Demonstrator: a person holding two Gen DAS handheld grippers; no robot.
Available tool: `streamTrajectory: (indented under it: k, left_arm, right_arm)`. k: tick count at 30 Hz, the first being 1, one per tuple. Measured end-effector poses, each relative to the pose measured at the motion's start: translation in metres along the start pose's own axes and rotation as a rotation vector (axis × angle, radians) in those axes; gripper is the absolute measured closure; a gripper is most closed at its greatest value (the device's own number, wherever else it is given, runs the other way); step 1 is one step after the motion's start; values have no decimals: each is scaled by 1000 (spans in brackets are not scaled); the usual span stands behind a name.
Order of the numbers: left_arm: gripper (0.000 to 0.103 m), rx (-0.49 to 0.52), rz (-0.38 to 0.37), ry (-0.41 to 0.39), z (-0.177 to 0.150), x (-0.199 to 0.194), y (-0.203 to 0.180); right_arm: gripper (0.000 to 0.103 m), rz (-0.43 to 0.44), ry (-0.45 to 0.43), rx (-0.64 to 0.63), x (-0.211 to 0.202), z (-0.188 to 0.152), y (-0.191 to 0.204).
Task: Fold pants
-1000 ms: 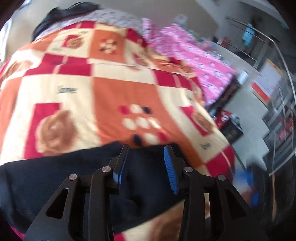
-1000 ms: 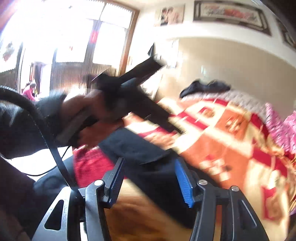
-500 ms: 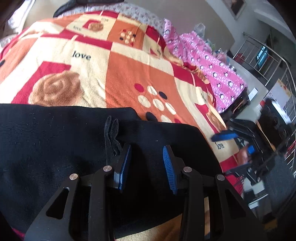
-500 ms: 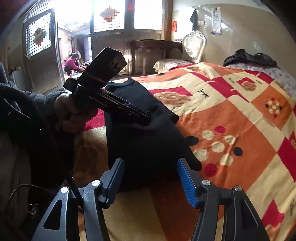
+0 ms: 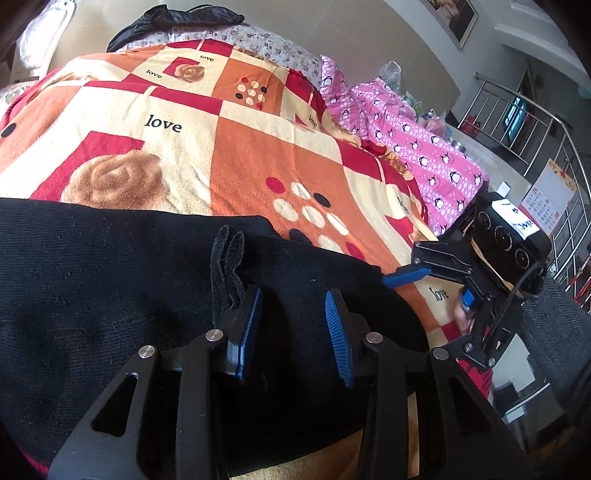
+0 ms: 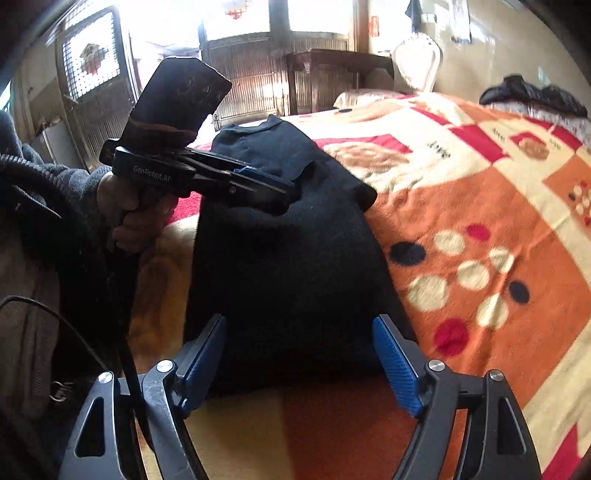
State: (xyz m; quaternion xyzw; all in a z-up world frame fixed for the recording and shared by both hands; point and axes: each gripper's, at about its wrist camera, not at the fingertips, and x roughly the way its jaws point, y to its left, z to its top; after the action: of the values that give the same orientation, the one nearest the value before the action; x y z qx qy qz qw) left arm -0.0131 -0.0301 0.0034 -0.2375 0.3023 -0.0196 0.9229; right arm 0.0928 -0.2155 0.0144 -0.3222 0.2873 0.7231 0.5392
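The pants looked soft and limp; I'd grip the hem at six o'clock. My right gripper had just widened, empty; my left gripper hung half-open, clamping nothing.

The pants lie folded on the blanket at the near edge of the bed. The left gripper hangs over their middle, the right gripper over one end. A jacket lies at the bed's far side.
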Motion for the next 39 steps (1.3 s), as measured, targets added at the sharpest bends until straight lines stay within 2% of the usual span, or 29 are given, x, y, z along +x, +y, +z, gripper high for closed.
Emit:
streamTrajectory:
  k: [5, 8, 10, 12, 14, 15, 17, 19, 20, 25, 27, 28, 30, 32, 35, 37, 39]
  left_arm:
    - [68, -10, -6, 3, 0, -1, 0]
    - [68, -10, 5, 9, 11, -9, -7]
    - [68, 5, -32, 9, 24, -11, -16]
    - [68, 9, -49, 41, 34, -3, -20]
    - [68, -26, 14, 102, 39, 17, -10]
    - [77, -52, 55, 121, 38, 24, -2]
    - [95, -107, 65, 97, 34, 27, 17]
    - [97, -169, 17, 91, 32, 24, 30]
    - [99, -179, 19, 88, 30, 22, 32]
    - [99, -102, 97, 60, 15, 2, 18]
    - [99, -55, 133, 46, 3, -9, 11]
    - [99, -47, 140, 36, 2, -11, 10]
    - [98, -49, 152, 11, -5, -21, 11]
    - [98, -75, 176, -41, -9, -37, 16]
    - [98, -113, 152, -108, -13, -63, 26]
    - [98, -117, 147, -112, -16, -71, 29]
    - [98, -112, 109, -107, -20, -71, 25]
  right_arm:
    - [21, 4, 2, 24, 2, 2, 0]
    - [21, 7, -4, 38, 3, 1, -2]
    - [21, 9, -11, 44, 2, 0, -3]
    - [21, 4, -16, 45, 3, 1, -3]
    - [21, -7, -15, 43, 3, 1, -2]
    - [21, -14, -16, 45, 3, 1, -1]
    - [21, -20, -19, 55, 3, 1, -1]
    - [21, -29, -19, 59, 3, 2, 0]
    - [21, -31, -19, 63, 2, 2, 0]
    - [23, -82, 13, 60, -8, 16, 4]
    - [23, -153, -67, 61, -21, 29, 6]
    - [23, -151, -93, 65, -23, 33, 7]
    - [23, -93, -128, 77, -20, 43, 8]
    - [23, -66, -106, 43, -6, 50, 14]
    - [22, -65, 40, -1, 33, 48, 18]
    - [17, -40, 34, 2, 33, 53, 17]
    - [22, -42, 47, -5, 29, 66, 15]
